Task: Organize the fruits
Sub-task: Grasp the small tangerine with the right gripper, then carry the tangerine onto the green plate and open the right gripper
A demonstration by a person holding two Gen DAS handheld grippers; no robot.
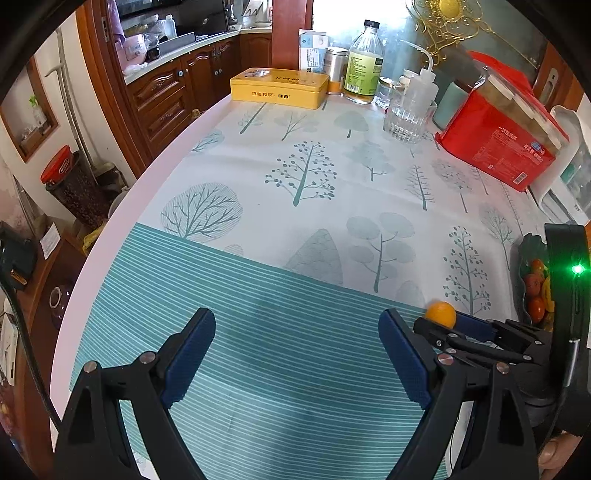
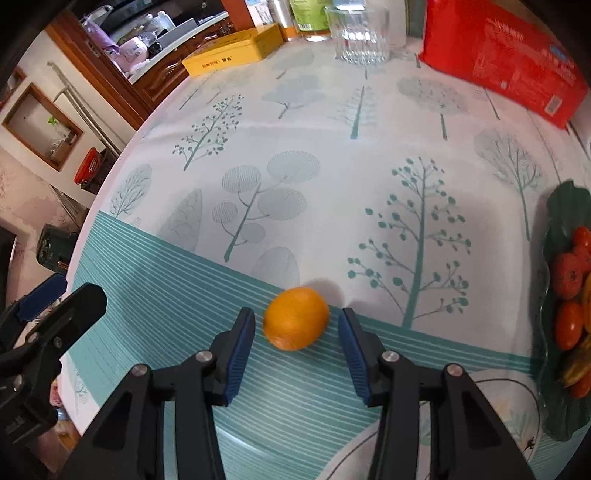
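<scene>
A small orange fruit (image 2: 296, 318) lies on the tablecloth where its teal striped band meets the tree print. My right gripper (image 2: 296, 322) points down at it, open, one blue pad on each side with a visible gap between each pad and the fruit. In the left wrist view the same orange fruit (image 1: 440, 314) shows just beyond the right gripper (image 1: 461, 332). My left gripper (image 1: 297, 321) hangs wide open over the striped band, nothing between its fingers. A dark green leaf-shaped plate (image 2: 565, 206) at the right edge holds red fruits (image 2: 569, 275) and some yellow ones.
At the back of the table stand a red package (image 2: 498, 55), a drinking glass (image 2: 362, 33), a yellow tin (image 1: 279, 88), a labelled bottle (image 1: 364, 62) and a squeeze bottle (image 1: 424, 85). The table's rounded edge (image 1: 122, 206) curves along the left.
</scene>
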